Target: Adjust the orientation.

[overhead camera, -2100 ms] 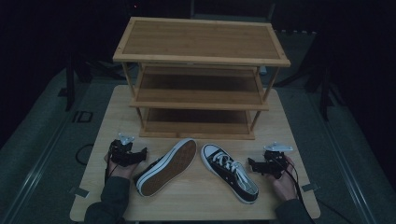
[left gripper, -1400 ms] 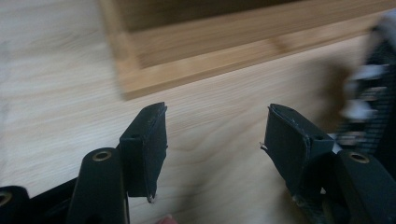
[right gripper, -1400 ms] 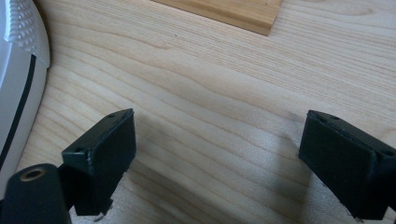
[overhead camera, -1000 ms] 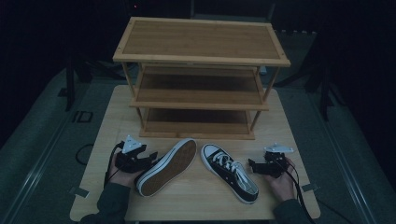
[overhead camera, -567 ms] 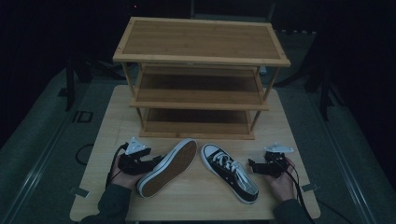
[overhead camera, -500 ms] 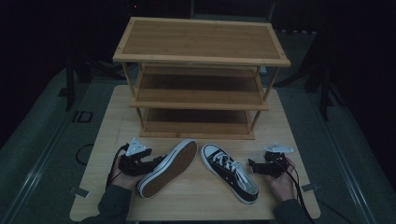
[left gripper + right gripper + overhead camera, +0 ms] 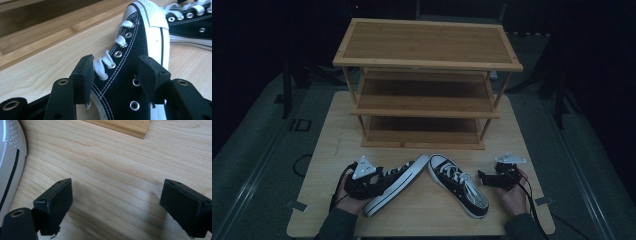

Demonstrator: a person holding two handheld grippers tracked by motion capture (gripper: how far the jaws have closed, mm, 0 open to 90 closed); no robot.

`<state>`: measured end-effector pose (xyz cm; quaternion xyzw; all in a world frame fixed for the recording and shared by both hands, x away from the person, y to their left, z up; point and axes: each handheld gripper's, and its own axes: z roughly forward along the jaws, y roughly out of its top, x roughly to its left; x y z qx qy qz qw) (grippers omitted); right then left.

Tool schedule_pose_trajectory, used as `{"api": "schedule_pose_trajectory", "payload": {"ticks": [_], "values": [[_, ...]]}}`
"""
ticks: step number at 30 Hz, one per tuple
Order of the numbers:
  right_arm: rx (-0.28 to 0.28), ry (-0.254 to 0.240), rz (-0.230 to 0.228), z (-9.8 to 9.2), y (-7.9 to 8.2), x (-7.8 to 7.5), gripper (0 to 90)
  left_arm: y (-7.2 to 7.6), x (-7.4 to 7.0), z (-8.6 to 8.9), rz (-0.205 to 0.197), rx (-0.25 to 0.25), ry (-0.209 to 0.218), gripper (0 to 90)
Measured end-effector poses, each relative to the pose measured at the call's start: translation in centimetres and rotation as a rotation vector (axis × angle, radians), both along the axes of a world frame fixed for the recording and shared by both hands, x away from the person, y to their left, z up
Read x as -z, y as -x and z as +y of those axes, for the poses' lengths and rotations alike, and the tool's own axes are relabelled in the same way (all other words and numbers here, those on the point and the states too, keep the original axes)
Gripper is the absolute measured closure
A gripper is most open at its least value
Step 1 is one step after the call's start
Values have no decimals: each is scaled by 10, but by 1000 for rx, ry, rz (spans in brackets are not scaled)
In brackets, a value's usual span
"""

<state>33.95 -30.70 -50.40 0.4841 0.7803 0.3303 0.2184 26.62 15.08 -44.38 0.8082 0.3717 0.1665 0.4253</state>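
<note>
A black canvas sneaker with a white sole, the left shoe [image 7: 404, 180] [image 7: 130, 57], lies tipped on its side on the wooden table [image 7: 332, 145]. My left gripper [image 7: 379, 179] [image 7: 116, 72] has just been closing and is shut on its laced upper, one pad on the laces and the other on the canvas side. The matching right shoe [image 7: 459, 187] [image 7: 190, 22] stands upright beside it, toes nearly meeting. My right gripper [image 7: 484, 177] [image 7: 117, 200] rests open on the table, just right of that shoe's heel, with bare wood between its jaws. The white toe cap of that shoe [image 7: 8, 165] shows at the left edge.
A three-tier bamboo shoe rack [image 7: 427, 65] stands at the back of the table, all its shelves bare. Its bottom rail [image 7: 120, 126] lies just ahead of my right gripper. The table's front edge is close behind both hands.
My left gripper moved right onto the left shoe and its jaws closed around the upper; the shoe has shifted slightly. The right gripper and right shoe have stayed put.
</note>
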Motion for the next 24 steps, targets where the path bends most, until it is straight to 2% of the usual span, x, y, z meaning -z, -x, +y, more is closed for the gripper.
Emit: {"api": "schedule_pose_trajectory", "payload": {"ticks": [5, 13, 18, 19, 23, 24], "values": [[0, -1, 0, 0, 0, 0, 105, 7, -4, -8, -14, 20, -21, 480], [0, -1, 0, 0, 0, 0, 105, 15, -5, -15, -10, 49, -21, 492], [0, -1, 0, 0, 0, 0, 105, 26, -1, -28, 9, 100, -18, 473], [0, -1, 0, 0, 0, 0, 105, 28, -2, -31, 14, 110, -3, 476], [0, -2, 0, 0, 0, 0, 105, 34, -7, -40, 34, 170, -3, 502], [0, -2, 0, 0, 0, 0, 105, 34, -8, -41, 45, 185, 11, 509]]}}
